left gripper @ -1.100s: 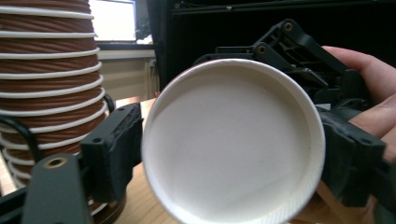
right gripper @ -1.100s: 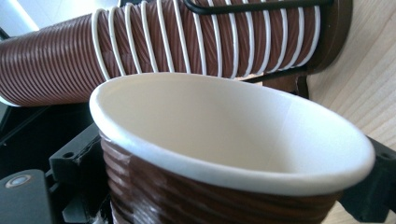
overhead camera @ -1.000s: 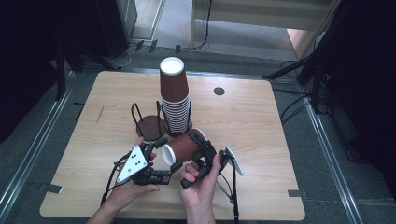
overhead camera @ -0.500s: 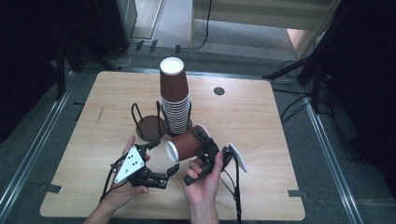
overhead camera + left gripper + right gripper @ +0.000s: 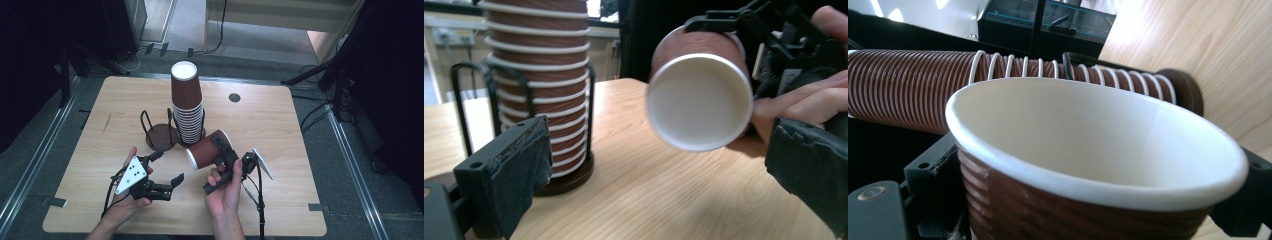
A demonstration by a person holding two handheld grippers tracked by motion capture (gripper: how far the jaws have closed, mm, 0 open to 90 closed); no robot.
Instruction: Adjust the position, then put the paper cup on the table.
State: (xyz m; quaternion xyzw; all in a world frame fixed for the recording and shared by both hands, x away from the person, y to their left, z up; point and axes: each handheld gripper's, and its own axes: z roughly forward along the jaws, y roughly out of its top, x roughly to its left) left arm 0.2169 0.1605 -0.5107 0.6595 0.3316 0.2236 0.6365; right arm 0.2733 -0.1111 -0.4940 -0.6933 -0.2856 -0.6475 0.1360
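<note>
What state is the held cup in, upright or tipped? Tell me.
Tipped. The cup lies sideways in the right gripper, its empty white mouth facing the left gripper.

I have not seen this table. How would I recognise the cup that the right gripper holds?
Find the wooden table and the tall stack of brown cups upside down in a wire holder near its middle. Just in front and to the right, the right gripper clamps one brown ribbed cup. Unlike the stacked ones, it lies on its side above the table, its white opening facing the left gripper.

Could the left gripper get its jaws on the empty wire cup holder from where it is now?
Probably yes. The left gripper is open with nothing between its jaws, and bare table lies between it and the empty wire holder. The single cup in the right gripper sits off to the side.
</note>
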